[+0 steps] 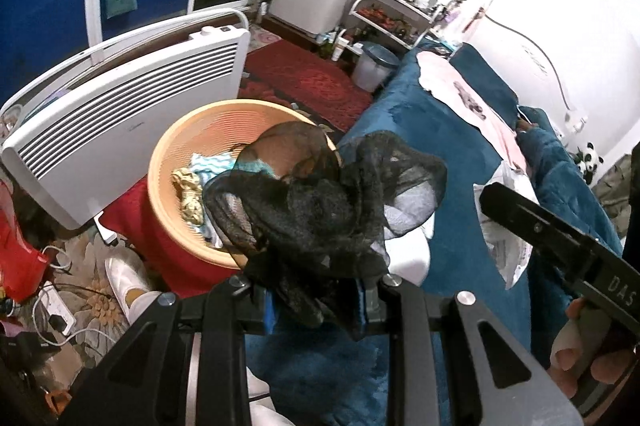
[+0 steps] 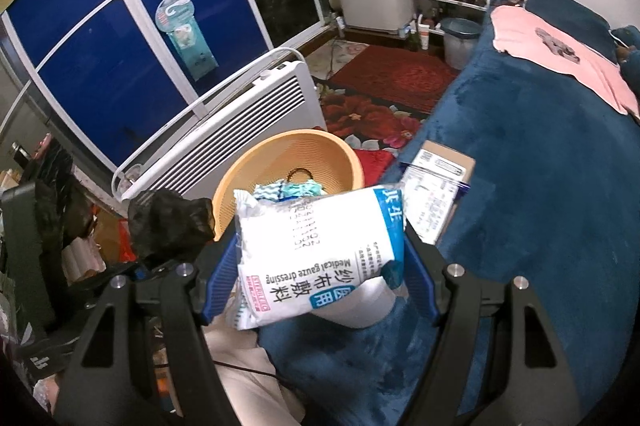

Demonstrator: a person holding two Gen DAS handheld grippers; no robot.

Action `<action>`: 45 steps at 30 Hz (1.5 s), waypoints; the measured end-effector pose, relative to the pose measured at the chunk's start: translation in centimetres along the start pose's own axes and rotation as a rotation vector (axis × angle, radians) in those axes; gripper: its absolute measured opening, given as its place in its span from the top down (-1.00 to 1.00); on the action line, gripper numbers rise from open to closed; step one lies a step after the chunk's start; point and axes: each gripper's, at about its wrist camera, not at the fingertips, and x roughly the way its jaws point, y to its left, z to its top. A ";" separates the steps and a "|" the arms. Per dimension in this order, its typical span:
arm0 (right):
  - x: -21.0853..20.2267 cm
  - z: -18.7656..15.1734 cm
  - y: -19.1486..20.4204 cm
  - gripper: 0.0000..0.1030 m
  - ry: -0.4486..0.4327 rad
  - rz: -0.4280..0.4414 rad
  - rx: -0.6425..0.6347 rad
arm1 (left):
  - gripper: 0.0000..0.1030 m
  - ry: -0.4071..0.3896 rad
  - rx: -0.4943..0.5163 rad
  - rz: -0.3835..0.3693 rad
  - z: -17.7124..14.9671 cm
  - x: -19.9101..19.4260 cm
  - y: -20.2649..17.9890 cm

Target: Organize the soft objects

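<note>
My left gripper (image 1: 316, 302) is shut on a black mesh cloth (image 1: 320, 209) and holds it bunched beside the rim of an orange basket (image 1: 176, 145). The cloth also shows in the right wrist view (image 2: 168, 226). The basket (image 2: 248, 161) holds a striped blue-white cloth (image 1: 208, 161) and a gold-patterned item (image 1: 188, 193). My right gripper (image 2: 320, 266) is shut on a white and blue medical gauze dressing pack (image 2: 316, 250), held above the blue bed edge, next to the basket. The right gripper shows in the left wrist view (image 1: 560, 242).
A white panel heater (image 1: 128, 121) stands behind the basket. The blue bedspread (image 2: 540, 205) carries a pink cloth (image 2: 560, 49) and a flat packet (image 2: 436, 193). A red stool (image 1: 160, 246) supports the basket. Cables and a power strip (image 1: 56, 310) lie on the floor.
</note>
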 end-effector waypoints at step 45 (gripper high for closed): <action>13.9 5.6 3.1 -1.00 0.196 0.099 0.162 | -0.99 0.127 -0.274 0.106 4.5 10.5 12.0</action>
